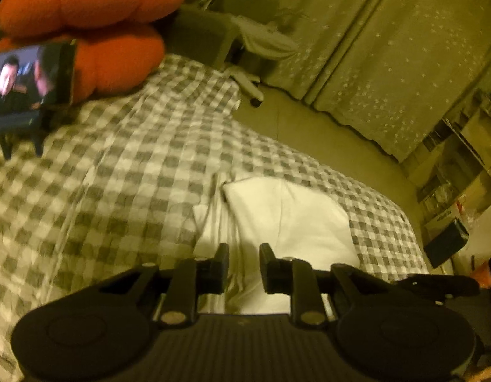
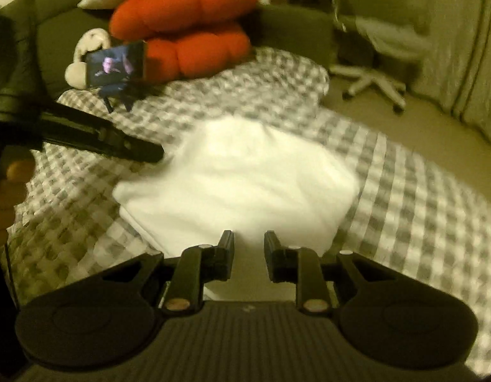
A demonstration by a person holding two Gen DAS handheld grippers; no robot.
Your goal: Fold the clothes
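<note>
A white garment is lying folded, compact, near the bed's foot-end edge. Both the left gripper and the right gripper are hovering over it, fingers slightly parted, gripping nothing. Any further fold wants edges squared, creases smoothed. Only the right view is showing the whole bundle and a chair.

The left hand-held gripper is matte black plastic: two short blocky fingers on flat link arms, each arm pinned by a round silvery screw. Behind them lie two broad round discs flanking a ribbed centre panel. The right hand-held gripper has the same build, its near screws coppery and small white caps on the far joints.
</note>
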